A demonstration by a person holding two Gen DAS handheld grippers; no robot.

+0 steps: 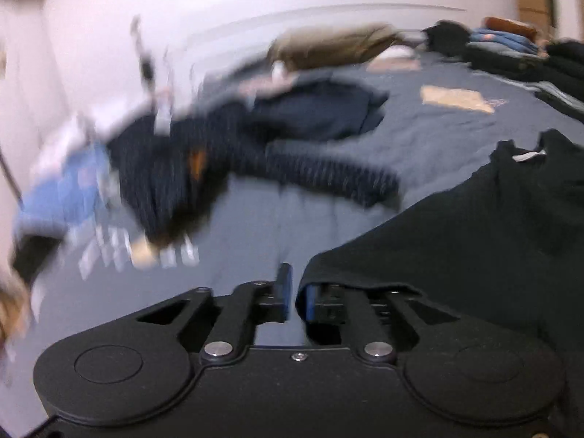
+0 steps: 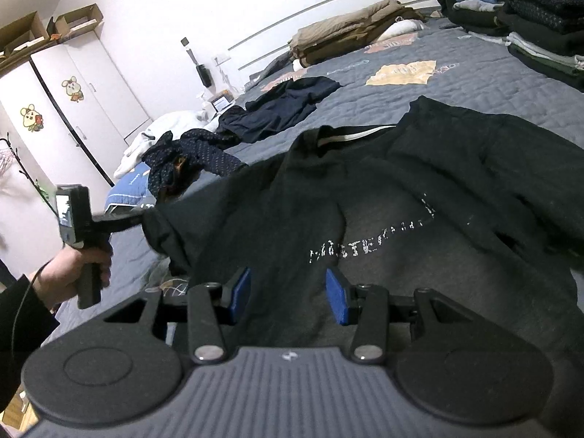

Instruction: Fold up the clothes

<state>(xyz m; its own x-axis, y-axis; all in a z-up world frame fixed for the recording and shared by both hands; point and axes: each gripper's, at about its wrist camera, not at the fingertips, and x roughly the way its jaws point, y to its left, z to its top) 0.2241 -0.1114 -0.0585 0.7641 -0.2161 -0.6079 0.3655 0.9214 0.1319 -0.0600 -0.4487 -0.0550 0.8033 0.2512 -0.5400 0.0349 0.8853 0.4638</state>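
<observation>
A black sweatshirt point(image 2: 401, 189) with white lettering lies spread on the grey quilted bed point(image 2: 474, 76). My right gripper point(image 2: 288, 295) hovers open just above its lower front, blue pads wide apart with nothing between them. In the blurred left wrist view, my left gripper point(image 1: 296, 292) has its pads nearly together, pinching the sweatshirt's point(image 1: 456, 237) left edge, which drapes over the right pad. The right wrist view shows a person's hand point(image 2: 69, 273) holding that gripper at the far left, with the fabric pulled taut toward it.
A heap of dark dotted clothes point(image 2: 189, 160) and a navy garment point(image 2: 281, 106) lie beyond the sweatshirt. Folded stacks point(image 2: 529, 11) sit at the far right, khaki bedding point(image 2: 346, 33) by the headboard. A white wardrobe point(image 2: 73, 109) stands left of the bed.
</observation>
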